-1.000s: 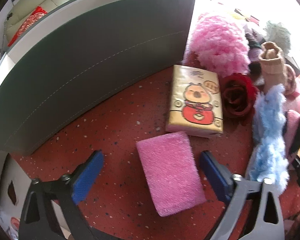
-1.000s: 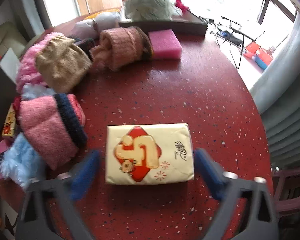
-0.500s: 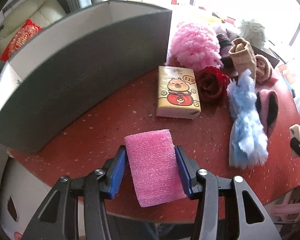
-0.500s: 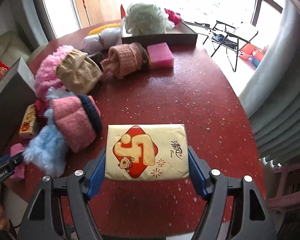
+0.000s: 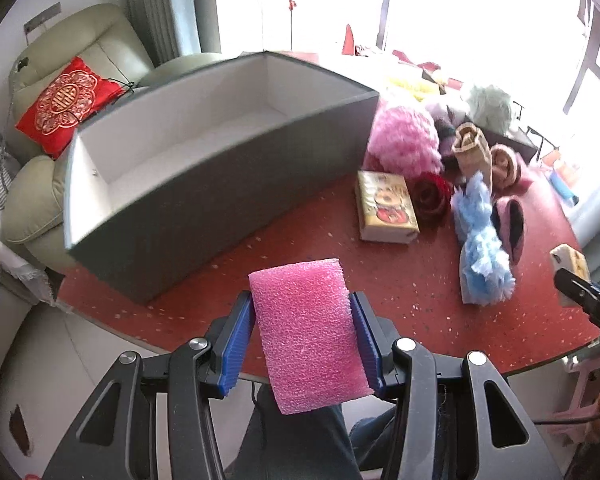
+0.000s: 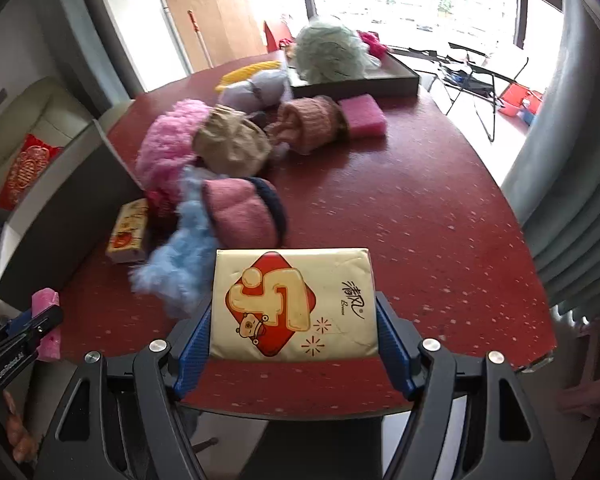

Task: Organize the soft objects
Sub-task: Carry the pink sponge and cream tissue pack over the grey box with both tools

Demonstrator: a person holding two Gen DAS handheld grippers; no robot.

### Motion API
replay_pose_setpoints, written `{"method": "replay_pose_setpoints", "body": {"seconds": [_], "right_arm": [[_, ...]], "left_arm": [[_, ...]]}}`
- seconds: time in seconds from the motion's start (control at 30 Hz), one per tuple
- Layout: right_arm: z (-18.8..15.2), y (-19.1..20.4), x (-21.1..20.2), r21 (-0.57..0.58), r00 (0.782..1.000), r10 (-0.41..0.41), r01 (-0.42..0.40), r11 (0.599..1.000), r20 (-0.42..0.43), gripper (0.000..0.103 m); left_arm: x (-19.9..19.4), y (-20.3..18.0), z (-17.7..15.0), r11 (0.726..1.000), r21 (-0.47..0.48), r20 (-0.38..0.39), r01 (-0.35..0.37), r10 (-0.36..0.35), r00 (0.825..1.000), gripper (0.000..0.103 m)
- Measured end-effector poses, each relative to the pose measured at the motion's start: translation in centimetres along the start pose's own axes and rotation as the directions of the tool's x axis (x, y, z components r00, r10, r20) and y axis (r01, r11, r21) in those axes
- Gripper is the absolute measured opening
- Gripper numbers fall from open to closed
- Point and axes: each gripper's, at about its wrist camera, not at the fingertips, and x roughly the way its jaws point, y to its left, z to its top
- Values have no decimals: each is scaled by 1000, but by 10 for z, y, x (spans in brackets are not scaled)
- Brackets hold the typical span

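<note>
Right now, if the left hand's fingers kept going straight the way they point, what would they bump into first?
Probably the red table, just short of the grey box. The left gripper holds the pink sponge tilted downward there, though depth is unclear.

Pink sponge (image 5: 310,332): rectangular, coarse-textured foam block, lower centre of the left wrist view, clear of the red table (image 5: 300,240), clamped on both long sides. Tissue pack (image 6: 294,304): cream wrapper, red diamond print, flat face up, lower centre of the right wrist view, clamped at both short ends, above the table edge.
</note>
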Motion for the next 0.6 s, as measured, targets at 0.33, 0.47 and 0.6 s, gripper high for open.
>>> {"method": "replay_pose_setpoints", "body": {"seconds": [0.33,0.47,0.6], "right_arm": [[16,40,-12,-37,997,67,-66,997,42,76],[33,62,-19,-58,991,112,-109,992,68,76],[58,94,-25,-94,979,183,-174,980,93,76]], "left_arm": [[-33,28,17,1000,-16,75,-16,17,997,50],[-52,39,36,999,-30,111,-33,36,993,50],[-74,55,57,996,-56,161,-64,72,984,50]]}}
